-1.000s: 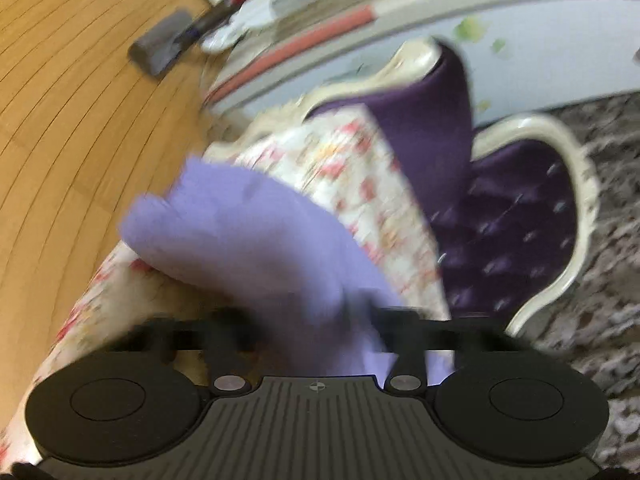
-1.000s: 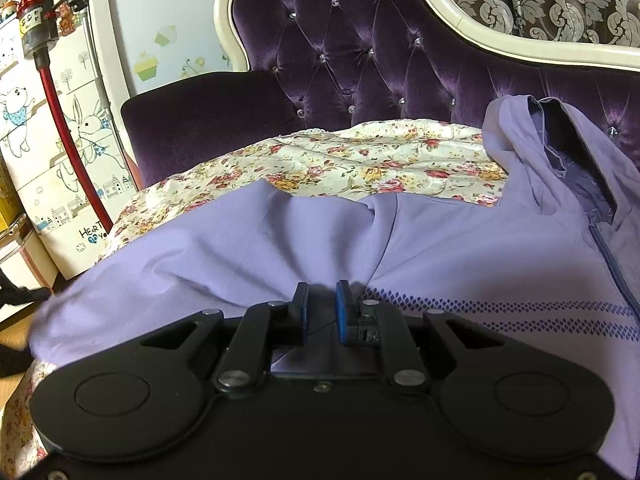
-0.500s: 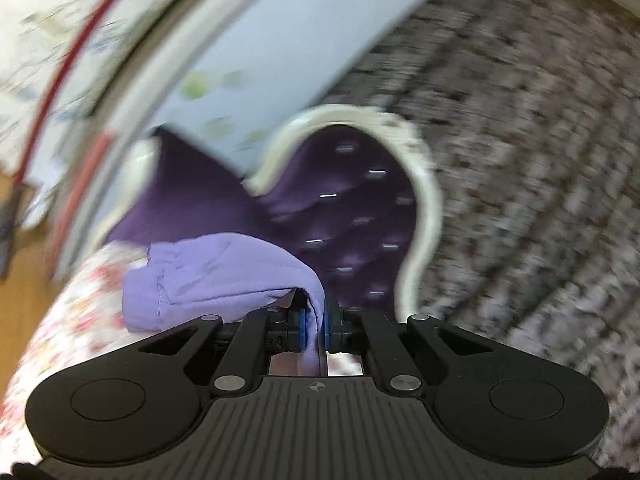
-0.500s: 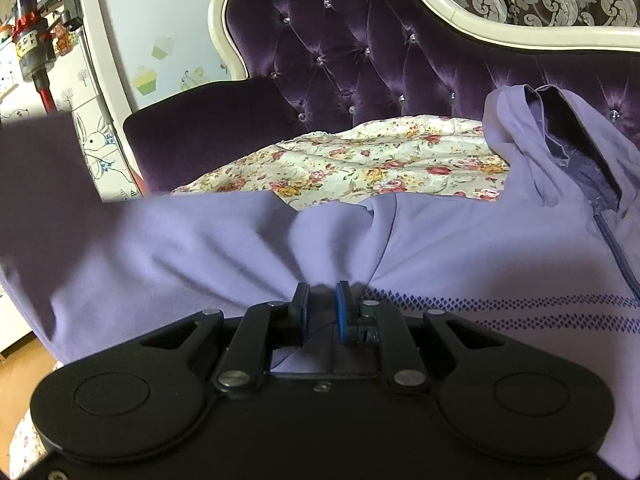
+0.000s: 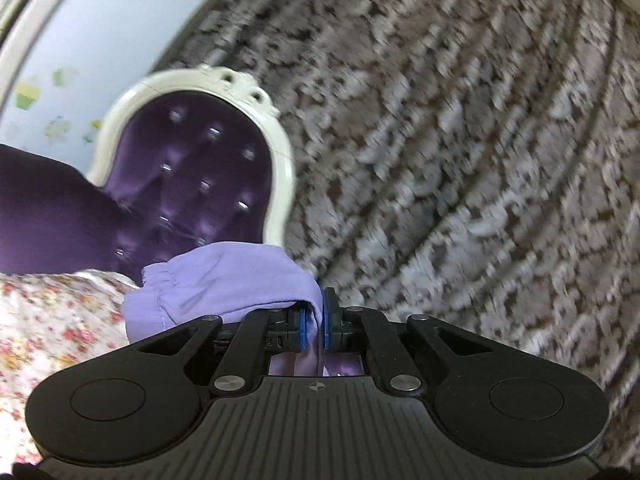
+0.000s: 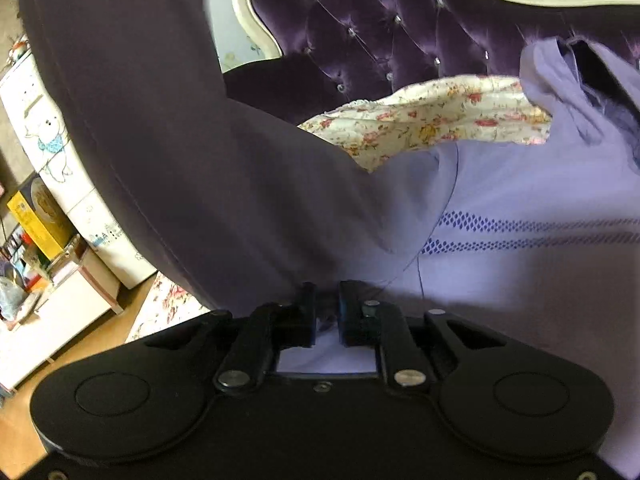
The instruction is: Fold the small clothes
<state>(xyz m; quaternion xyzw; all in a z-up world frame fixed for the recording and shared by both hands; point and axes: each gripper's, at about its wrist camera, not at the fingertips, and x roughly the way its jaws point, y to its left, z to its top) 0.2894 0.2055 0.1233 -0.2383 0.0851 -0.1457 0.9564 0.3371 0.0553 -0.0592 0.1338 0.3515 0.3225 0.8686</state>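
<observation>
Left claw is clamped tight on the cuff end of the lilac hoodie sleeve, and it's swung way up compared with a second ago, so the sleeve that was slumped off the edge now hangs as a dark sheet across the left of the right claw's view. Right claw hasn't really budged, pinching the hoodie body near the sleeve seam against the floral sheet on the purple sofa. Looks like the sleeve fold-in is underway, hood off to the right

left hand-held gripper: level, clamped | right hand-held gripper: tilted down, clamped
</observation>
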